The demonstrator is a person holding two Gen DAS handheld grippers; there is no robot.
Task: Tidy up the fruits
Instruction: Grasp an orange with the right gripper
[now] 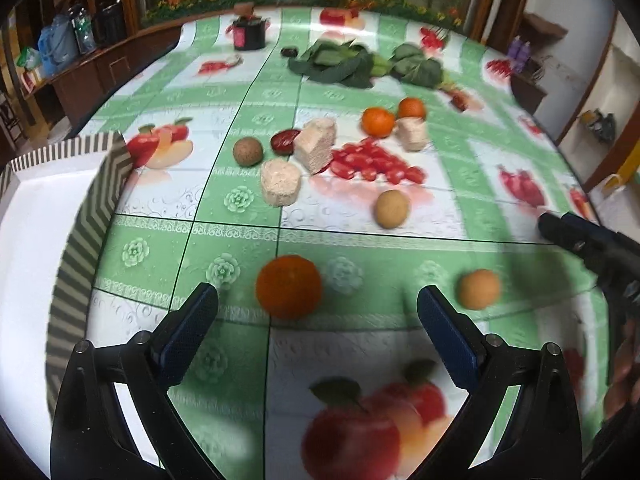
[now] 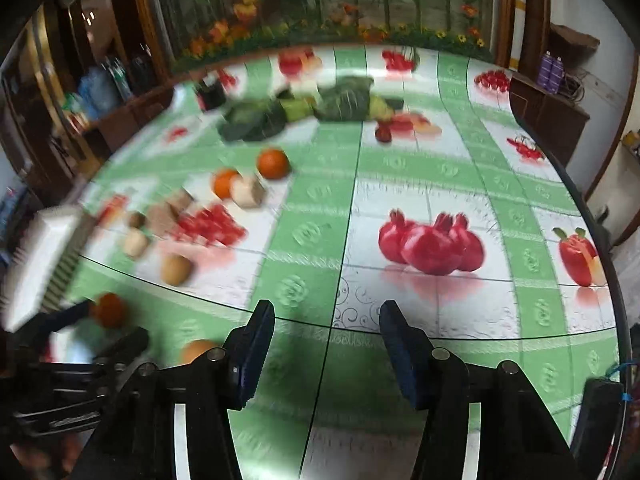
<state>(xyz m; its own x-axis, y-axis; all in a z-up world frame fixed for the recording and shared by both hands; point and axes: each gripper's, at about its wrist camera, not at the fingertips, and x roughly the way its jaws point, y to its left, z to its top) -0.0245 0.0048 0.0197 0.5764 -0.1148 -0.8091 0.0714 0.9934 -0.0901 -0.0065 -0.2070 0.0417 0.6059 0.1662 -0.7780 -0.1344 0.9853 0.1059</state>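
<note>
My left gripper (image 1: 318, 300) is open and empty, with an orange (image 1: 289, 287) on the table just ahead, between its fingertips. A small tan fruit (image 1: 479, 289) lies to its right, another (image 1: 392, 208) farther off, and a brown one (image 1: 247, 151) beyond. Two more oranges (image 1: 378, 121) sit at the back. A white box with a striped rim (image 1: 96, 200) stands at the left. My right gripper (image 2: 327, 320) is open and empty over bare tablecloth; the orange (image 2: 110, 310) and the left gripper show at its left.
Pale sponge-like blocks (image 1: 281, 182), a dark red piece (image 1: 285, 141) and leafy greens (image 1: 344, 62) lie mid-table. A dark cup (image 1: 250, 34) stands at the back. The tablecloth carries printed fruit pictures. The table edge curves at the right (image 2: 592, 208).
</note>
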